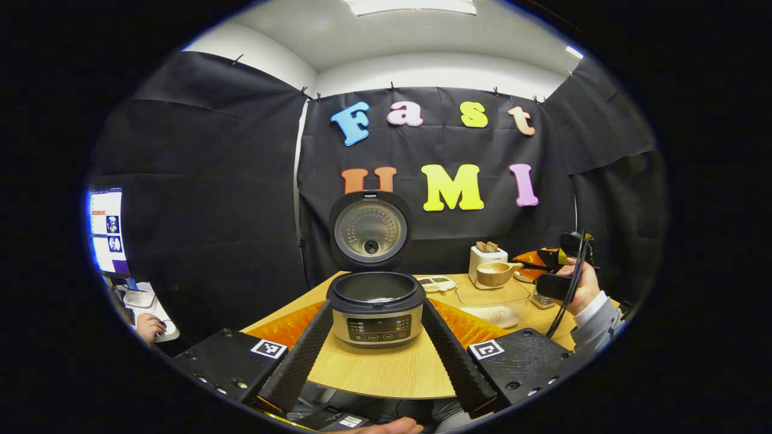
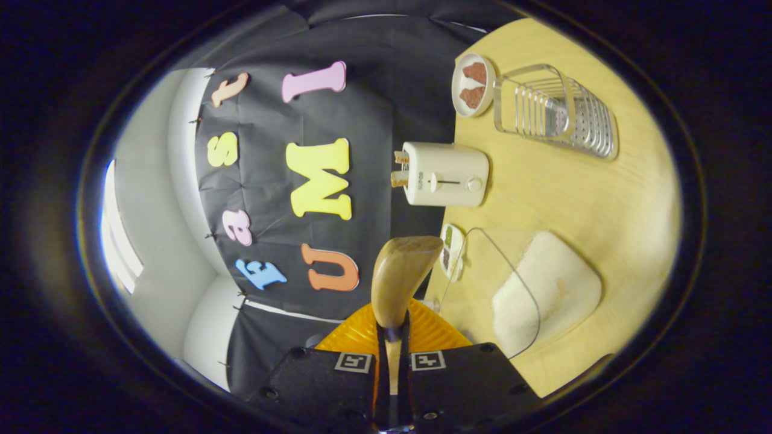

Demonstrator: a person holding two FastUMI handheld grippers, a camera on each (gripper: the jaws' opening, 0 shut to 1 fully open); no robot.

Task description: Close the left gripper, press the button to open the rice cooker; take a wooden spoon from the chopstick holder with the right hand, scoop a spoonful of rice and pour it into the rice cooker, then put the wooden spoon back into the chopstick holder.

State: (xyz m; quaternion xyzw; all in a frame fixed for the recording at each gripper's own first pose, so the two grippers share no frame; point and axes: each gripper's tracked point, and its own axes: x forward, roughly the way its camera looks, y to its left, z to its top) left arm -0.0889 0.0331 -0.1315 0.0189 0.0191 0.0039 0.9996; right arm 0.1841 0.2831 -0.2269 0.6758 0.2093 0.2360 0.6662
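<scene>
- In the left gripper view, the left gripper (image 1: 377,355) hangs low over the near edge of the light wooden tabletop (image 1: 386,374), its two black ribbed fingers (image 1: 301,358) spread wide with nothing between them.
- Framed between those fingers stands the round silver-and-black rice cooker (image 1: 377,310), close to the near edge; its lid (image 1: 370,230) is upright and open, showing the metal inner plate, and the dark pot is exposed.
- An orange ribbed mat (image 1: 464,325) lies on the tabletop on both sides of the cooker.
- Toward the right side, a clear rectangular container of white rice (image 1: 494,310) rests on the tabletop.
- Above and beyond it, the right gripper (image 1: 546,260), held by a hand in a grey sleeve (image 1: 582,286), carries the pale wooden spoon (image 1: 494,273) in the air, bowl facing up.
- In the right gripper view, the right gripper's fingers are drawn narrow, clamped on the spoon's handle, the bowl sticking out ahead.
- Farther back stand a cream toaster (image 1: 485,256) with bread slices in it and a small white dish (image 1: 437,283).
- The right gripper view also shows a clear slotted rack (image 2: 555,111) near the far edge, and a round white plate (image 2: 473,84) beside it.
</scene>
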